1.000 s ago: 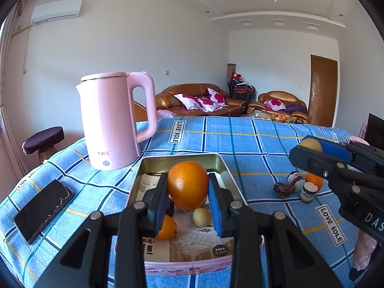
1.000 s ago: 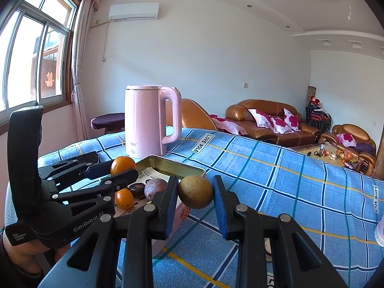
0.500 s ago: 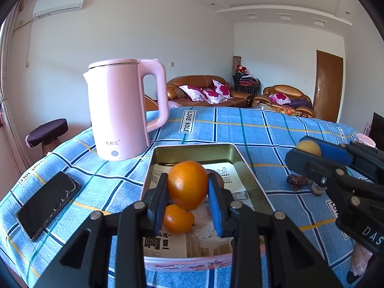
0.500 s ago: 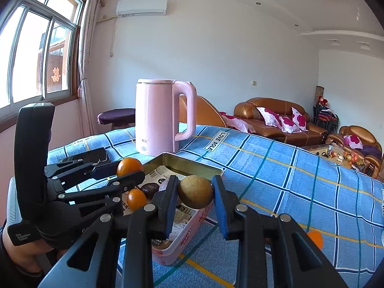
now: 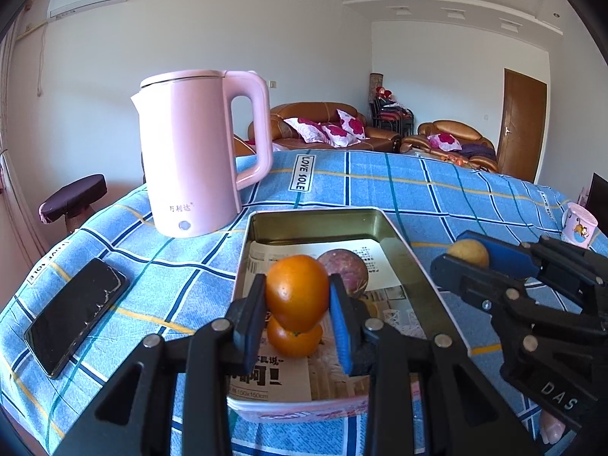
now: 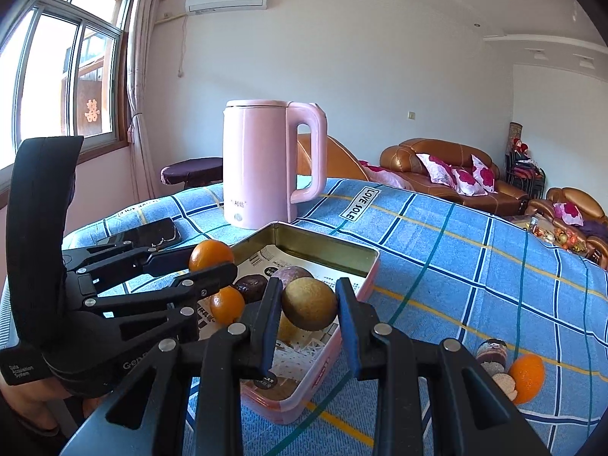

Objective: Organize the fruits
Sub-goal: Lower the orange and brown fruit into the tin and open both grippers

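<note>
My left gripper is shut on an orange and holds it over the near end of a paper-lined metal tin. In the tin lie a second orange and a purple passion fruit. My right gripper is shut on a brownish-yellow round fruit above the tin's right rim. It also shows in the left wrist view. The left gripper shows in the right wrist view with its orange.
A pink kettle stands behind the tin on the left. A black phone lies at the left on the blue checked cloth. An orange and small dark fruits lie on the cloth to the right. A mug stands far right.
Both grippers have moved forward and lower over the tin, each still holding its fruit. The tin and kettle now look nearer.
</note>
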`<act>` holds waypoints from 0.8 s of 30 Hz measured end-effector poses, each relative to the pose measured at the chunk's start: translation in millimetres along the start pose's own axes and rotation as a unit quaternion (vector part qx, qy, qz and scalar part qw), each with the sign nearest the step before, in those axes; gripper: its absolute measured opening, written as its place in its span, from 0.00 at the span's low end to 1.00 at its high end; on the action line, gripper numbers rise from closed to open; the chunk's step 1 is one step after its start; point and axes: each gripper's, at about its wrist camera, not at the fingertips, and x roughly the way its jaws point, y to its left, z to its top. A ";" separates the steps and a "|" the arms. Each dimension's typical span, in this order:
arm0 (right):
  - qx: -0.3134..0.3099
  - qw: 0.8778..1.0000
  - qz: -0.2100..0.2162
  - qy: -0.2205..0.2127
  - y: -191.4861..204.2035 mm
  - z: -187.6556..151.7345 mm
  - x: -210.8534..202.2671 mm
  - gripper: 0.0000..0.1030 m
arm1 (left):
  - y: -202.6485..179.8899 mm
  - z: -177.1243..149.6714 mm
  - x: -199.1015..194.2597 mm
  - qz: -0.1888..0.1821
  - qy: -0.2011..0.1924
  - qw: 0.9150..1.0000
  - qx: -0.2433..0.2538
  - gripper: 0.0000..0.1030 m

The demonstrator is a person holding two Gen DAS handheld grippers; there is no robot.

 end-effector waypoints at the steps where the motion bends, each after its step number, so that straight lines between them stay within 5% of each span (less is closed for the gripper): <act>1: 0.001 1.000 0.000 0.003 -0.5 -0.2 2.2 0.30 | 0.7 -0.2 0.5 -0.001 0.002 1.000 -0.001 0.32; 24: -0.010 0.999 0.013 0.051 7.0 -3.4 24.9 0.30 | 3.7 -0.4 13.4 -0.013 0.041 0.999 -0.003 0.32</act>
